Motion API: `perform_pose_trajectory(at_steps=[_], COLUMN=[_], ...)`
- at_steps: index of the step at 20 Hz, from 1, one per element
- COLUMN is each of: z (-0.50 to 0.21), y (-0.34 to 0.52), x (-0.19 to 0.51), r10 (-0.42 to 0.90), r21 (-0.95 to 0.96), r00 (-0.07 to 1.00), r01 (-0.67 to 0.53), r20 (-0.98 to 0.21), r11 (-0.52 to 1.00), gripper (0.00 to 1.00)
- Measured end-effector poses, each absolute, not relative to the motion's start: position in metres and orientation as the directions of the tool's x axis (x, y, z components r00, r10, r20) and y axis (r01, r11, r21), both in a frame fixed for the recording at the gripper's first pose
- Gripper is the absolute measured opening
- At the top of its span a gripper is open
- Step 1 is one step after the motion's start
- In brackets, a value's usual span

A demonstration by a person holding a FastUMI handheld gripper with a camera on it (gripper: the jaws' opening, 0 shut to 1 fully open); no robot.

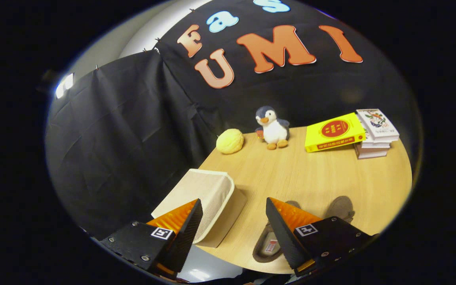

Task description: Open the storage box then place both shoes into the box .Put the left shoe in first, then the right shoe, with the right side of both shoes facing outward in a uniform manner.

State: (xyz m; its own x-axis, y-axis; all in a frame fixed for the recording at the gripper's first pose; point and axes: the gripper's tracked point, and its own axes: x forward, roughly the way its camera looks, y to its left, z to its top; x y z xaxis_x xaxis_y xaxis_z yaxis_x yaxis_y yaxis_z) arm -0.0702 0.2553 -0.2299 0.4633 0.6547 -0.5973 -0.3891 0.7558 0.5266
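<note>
Above light wooden table (315,178): gripper (234,221) spread wide, empty, w/ closed beige fabric storage box (208,194) ahead-left, brown shoes (267,245) under right finger — lid likely first.

matt wood-grain table (311,178), woven cloth storage box (208,194), plush penguin (272,128), glossy book (333,132)
</note>
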Motion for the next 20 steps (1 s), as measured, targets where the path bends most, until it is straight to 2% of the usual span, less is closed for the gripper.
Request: perform_pose_trajectory(at_steps=[5, 12, 20], z=[-0.267, -0.293, -0.332], y=[0.296, 0.347, 0.386], x=[-0.098, -0.125, -0.121], r10=[0.736, 0.809, 0.825], r21=[0.66, 0.782, 0.815], r00=[0.281, 0.112, 0.064], r01=[-0.325, -0.212, -0.129], r20=[-0.616, -0.577, -0.562], r11=[0.677, 0.587, 0.565], gripper=[0.97, 0.96, 0.96])
